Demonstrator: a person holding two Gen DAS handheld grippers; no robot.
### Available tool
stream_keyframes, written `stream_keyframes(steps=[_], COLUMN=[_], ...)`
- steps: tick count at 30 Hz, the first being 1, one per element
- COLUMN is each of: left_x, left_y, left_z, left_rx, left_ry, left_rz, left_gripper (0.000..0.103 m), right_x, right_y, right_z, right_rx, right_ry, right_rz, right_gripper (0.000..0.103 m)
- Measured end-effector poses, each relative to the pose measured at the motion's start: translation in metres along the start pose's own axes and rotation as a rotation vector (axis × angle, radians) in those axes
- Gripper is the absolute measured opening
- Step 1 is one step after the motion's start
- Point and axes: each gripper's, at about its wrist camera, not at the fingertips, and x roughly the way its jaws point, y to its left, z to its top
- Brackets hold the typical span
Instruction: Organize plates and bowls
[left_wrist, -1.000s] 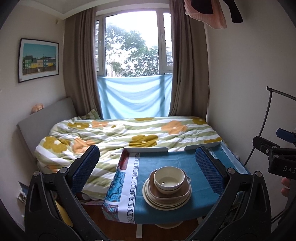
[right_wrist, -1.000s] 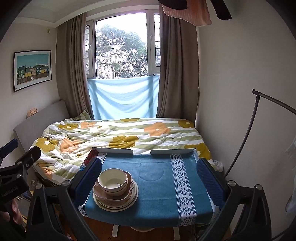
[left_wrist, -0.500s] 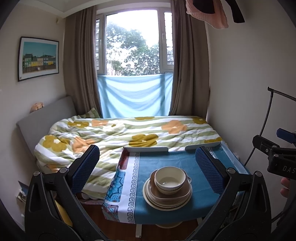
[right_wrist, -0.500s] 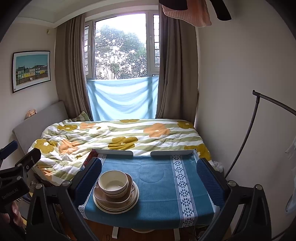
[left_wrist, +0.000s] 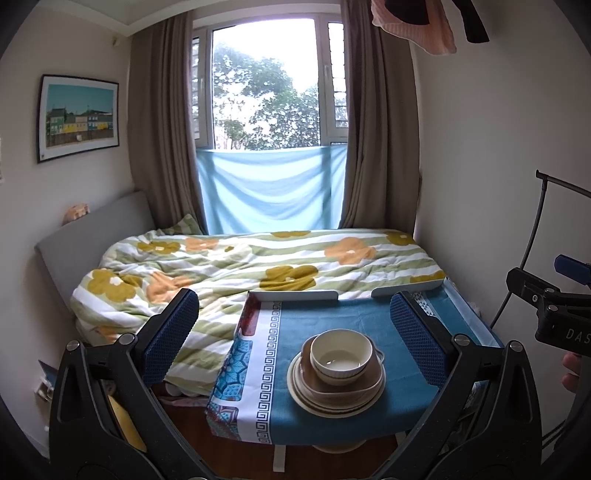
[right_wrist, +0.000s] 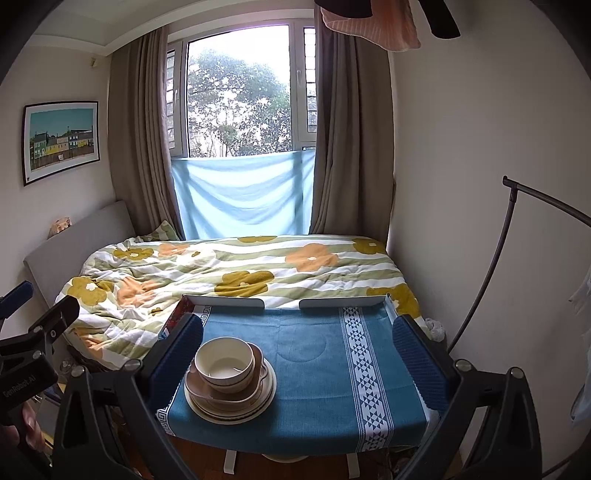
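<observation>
Two hand-held grippers hang in the air short of a small table (left_wrist: 332, 314) covered by a blue cloth (right_wrist: 314, 369), and neither holds anything. The left gripper (left_wrist: 295, 336) has its blue-padded fingers (left_wrist: 171, 332) spread wide apart; the stack of dishes (left_wrist: 336, 380) sits ahead of it and slightly below, between the two fingers in its view but well clear of both, nearer the right-hand one. The right gripper (right_wrist: 299, 358) is likewise spread wide, and from its camera the same stack lies ahead and to its left, just beside its left finger (right_wrist: 177, 354), which overlaps the stack's edge in the picture; whether they touch cannot be told.

On top of the stack stands a cream bowl (right_wrist: 224, 363), upright. It rests in a brown dish (left_wrist: 343, 384) that lies on several cream plates (right_wrist: 231, 406). The stack stands near the front left part of the table as the grippers face it. Beyond the table lies a bed with a flowered quilt (left_wrist: 240, 266), and beyond that a curtained window (right_wrist: 240, 99).

At the right edge of the left view the right gripper's body shows with a bit of a hand (left_wrist: 574, 373).
</observation>
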Motion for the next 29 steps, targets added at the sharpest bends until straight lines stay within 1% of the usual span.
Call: stream_keyframes(steps=[12, 16, 21, 29], left_x=[0.0, 0.001, 0.002, 0.015], left_y=[-0.002, 0.001, 0.006, 0.009], left_z=[0.0, 0.0, 0.001, 0.005], left_rx=[0.007, 0.011, 0.0, 0.012], left_ry=[-0.002, 0.0, -0.011, -0.016], left_rz=[0.009, 0.025, 0.013, 0.025], left_gripper=[0.103, 0.103, 0.103, 0.103], right_x=[-0.001, 0.0, 0.002, 0.002], right_y=[-0.002, -0.002, -0.003, -0.003], right_z=[-0.001, -0.001, 0.001, 0.001], right_rx=[0.008, 0.006, 0.005, 0.007], right_ry=[-0.007, -0.005, -0.002, -0.001], right_rz=[-0.003, -0.003, -0.005, -0.006], right_gripper=[0.102, 0.102, 0.102, 0.102])
